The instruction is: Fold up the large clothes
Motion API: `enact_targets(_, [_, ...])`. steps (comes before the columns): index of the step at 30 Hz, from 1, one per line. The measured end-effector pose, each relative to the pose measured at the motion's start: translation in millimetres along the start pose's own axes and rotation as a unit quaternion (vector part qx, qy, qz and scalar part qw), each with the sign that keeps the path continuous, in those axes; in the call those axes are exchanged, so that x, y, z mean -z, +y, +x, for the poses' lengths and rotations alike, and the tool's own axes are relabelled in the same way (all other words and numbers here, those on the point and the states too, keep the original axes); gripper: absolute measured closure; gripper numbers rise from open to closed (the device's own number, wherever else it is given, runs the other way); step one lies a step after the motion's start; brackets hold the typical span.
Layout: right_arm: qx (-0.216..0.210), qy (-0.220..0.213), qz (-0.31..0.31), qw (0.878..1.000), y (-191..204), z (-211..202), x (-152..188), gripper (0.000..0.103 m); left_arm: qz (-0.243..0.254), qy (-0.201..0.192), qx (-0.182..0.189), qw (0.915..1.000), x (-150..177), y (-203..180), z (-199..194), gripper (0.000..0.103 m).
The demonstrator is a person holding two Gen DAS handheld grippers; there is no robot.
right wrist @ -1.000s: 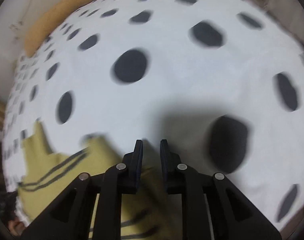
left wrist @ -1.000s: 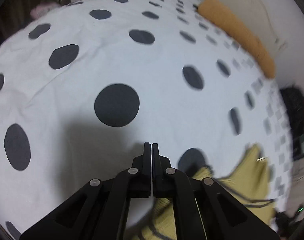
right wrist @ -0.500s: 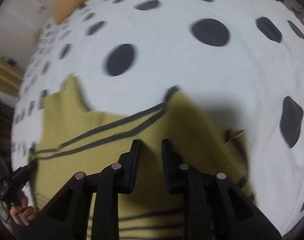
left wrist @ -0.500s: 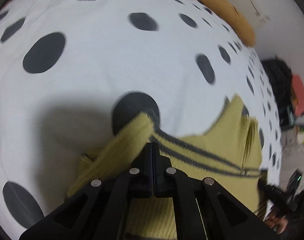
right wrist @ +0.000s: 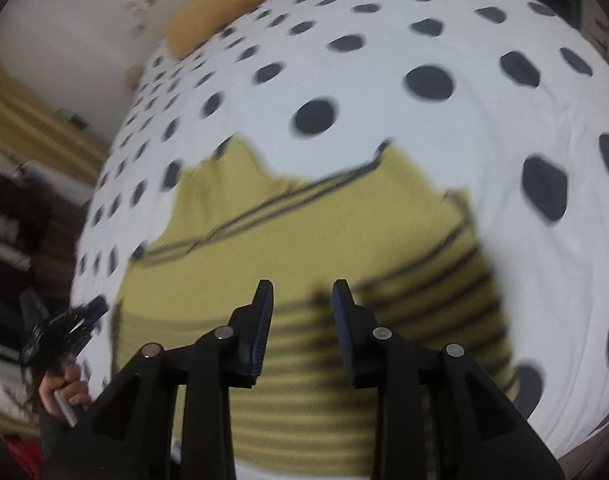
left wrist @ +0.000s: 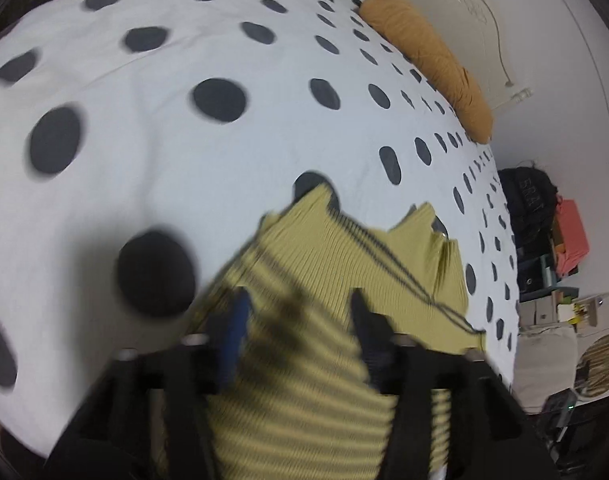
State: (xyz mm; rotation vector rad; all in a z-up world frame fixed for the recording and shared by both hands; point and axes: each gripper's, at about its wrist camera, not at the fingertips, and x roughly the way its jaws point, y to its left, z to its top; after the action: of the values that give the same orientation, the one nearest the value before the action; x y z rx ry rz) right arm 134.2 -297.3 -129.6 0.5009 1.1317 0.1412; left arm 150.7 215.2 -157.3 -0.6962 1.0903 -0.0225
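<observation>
We are over the bed now, and the yellow striped sweater (left wrist: 344,272) lies flat on the white spotted duvet (left wrist: 184,160), right under both tools. Our left gripper (left wrist: 300,312) has just sprung apart: its jaws stand spread, blurred, with bare knit showing in the gap and nothing caught between them. From that gap the sweater runs up toward twelve and one o'clock, its pointed top edge ending just short of a dark spot. A pair of thin dark stripes slants off toward four o'clock. On the other side, our right gripper (right wrist: 303,292) has its jaws parted too, freshly widened, narrower than the left pair, and they pinch nothing; striped knit (right wrist: 304,220) fills the space between and beyond the tips. There the garment spreads from nine round to three o'clock. At eight o'clock of that view a hand (right wrist: 64,388) grips the other tool. An orange bolster (left wrist: 428,64) lies at the bed's far edge.
</observation>
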Motion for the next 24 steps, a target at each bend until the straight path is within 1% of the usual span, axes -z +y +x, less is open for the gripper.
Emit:
enact_targets(1, [-0.014, 0.012, -0.005, 1.0, 4.9, 3.4, 11.7, 0.071, -0.001, 0.006, -0.001, 1.0, 15.1, 8.1, -12.6, 0.044])
enact_targets(3, [-0.039, 0.053, -0.013, 0.998, 6.2, 18.1, 43.4, 0.071, 0.004, 0.017, -0.007, 0.9998, 34.4, 18.3, -27.8, 0.044])
enact_targets(4, [-0.029, 0.07, -0.015, 0.997, 2.4, 26.9, 53.1, 0.079, 0.009, 0.019, -0.021, 0.9996, 44.5, 21.3, -34.3, 0.044])
enact_targets(5, [0.018, 0.081, -0.024, 0.996, -6.1, 38.3, 65.3, 0.09, 0.016, 0.019, -0.037, 0.999, 53.5, 24.4, -40.9, 0.044])
enact_targets(6, [0.041, 0.076, -0.033, 0.996, -15.2, 43.6, 71.2, 0.103, 0.019, 0.019, -0.045, 0.9986, 61.2, 28.5, -46.9, 0.044])
enact_targets(7, [0.037, 0.066, -0.02, 0.997, -26.2, 41.8, 73.8, 0.103, 0.015, 0.016, -0.048, 0.9986, 67.1, 31.5, -52.9, 0.044])
enact_targets(8, [0.022, 0.062, 0.017, 0.998, -37.2, 35.7, 73.5, 0.103, 0.013, 0.015, -0.045, 0.9988, 69.0, 35.7, -60.6, 0.044])
enact_targets(9, [0.019, 0.056, 0.036, 0.998, -39.7, 27.8, 71.8, 0.103, 0.016, 0.014, -0.03, 0.9993, 73.6, 32.4, -65.6, 0.044])
enact_targets(10, [0.03, 0.039, 0.031, 0.998, -34.2, 16.2, 70.5, 0.097, 0.022, 0.015, -0.016, 0.9995, 76.8, 27.1, -69.5, 0.045])
enact_targets(11, [0.027, 0.016, 0.014, 0.999, -21.4, 3.0, 69.2, 0.096, 0.031, 0.017, 0.004, 0.9994, 81.4, 16.8, -70.4, 0.045])
enact_targets(13, [-0.032, -0.008, 0.003, 0.999, 5.7, -9.9, 66.1, 0.096, 0.052, 0.031, 0.049, 0.997, 90.9, -12.0, -61.9, 0.045])
enact_targets(14, [-0.062, -0.011, -0.002, 0.998, 23.3, -11.4, 67.0, 0.096, 0.059, 0.04, 0.065, 0.9953, 96.3, -23.3, -57.5, 0.045])
enact_targets(16, [-0.088, 0.0, -0.025, 0.996, 57.5, -1.2, 72.8, 0.096, 0.069, 0.065, 0.105, 0.99, 110.4, -49.7, -36.7, 0.045])
enact_targets(17, [-0.095, 0.007, -0.04, 0.995, 75.1, 8.3, 78.7, 0.096, 0.069, 0.075, 0.106, 0.9891, 114.7, -57.5, -25.5, 0.045])
enact_targets(18, [-0.098, 0.017, -0.051, 0.994, 87.0, 18.0, 87.0, 0.096, 0.069, 0.081, 0.097, 0.9896, 119.1, -60.9, -15.8, 0.045])
enact_targets(19, [-0.1, 0.031, -0.056, 0.993, 96.9, 30.0, 94.2, 0.096, 0.067, 0.087, 0.074, 0.9912, 124.3, -61.6, -3.4, 0.046])
enact_targets(21, [-0.088, 0.062, -0.058, 0.993, 103.6, 53.8, 109.9, 0.096, 0.063, 0.104, 0.026, 0.9923, 133.6, -52.6, 18.8, 0.053])
enact_targets(22, [-0.052, 0.086, -0.063, 0.993, 101.4, 71.1, 120.1, 0.102, 0.065, 0.108, -0.006, 0.992, 139.7, -44.1, 29.8, 0.07])
enact_targets(23, [-0.023, 0.104, -0.062, 0.992, 94.8, 86.3, 128.4, 0.103, 0.063, 0.11, -0.026, 0.9916, 145.1, -33.6, 38.2, 0.087])
enact_targets(24, [-0.017, 0.112, -0.057, 0.992, 87.1, 94.4, 136.0, 0.103, 0.053, 0.105, -0.017, 0.9929, 146.5, -24.8, 39.5, 0.089])
